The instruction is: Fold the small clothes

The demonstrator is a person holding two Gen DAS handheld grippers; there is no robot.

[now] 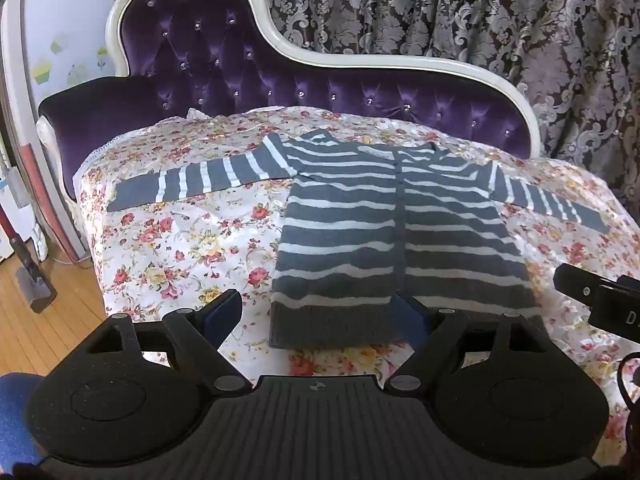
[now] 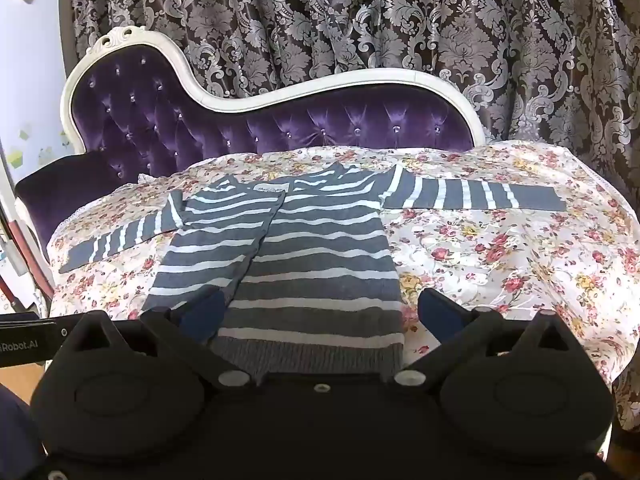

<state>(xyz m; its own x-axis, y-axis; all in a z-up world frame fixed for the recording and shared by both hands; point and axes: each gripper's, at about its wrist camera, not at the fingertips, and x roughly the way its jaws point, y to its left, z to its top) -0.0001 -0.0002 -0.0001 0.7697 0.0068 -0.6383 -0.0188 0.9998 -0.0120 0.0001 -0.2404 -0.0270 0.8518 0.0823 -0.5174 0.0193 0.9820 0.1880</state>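
while both grippers are hanging spread and empty, the striped cardigan (image 1: 400,240) is lying just ahead, hem nearest, collar pointing away, left gripper (image 1: 320,312) and right gripper (image 2: 320,312) equally near.

My two wrist cameras sit low and near the sofa's (image 1: 224,60) front edge, both sharing the cardigan (image 1: 384,224).

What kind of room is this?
Probably a room in someone's home: a purple tufted chaise under a floral sheet, heavy patterned curtains behind, and a striped sweater spread out for folding.
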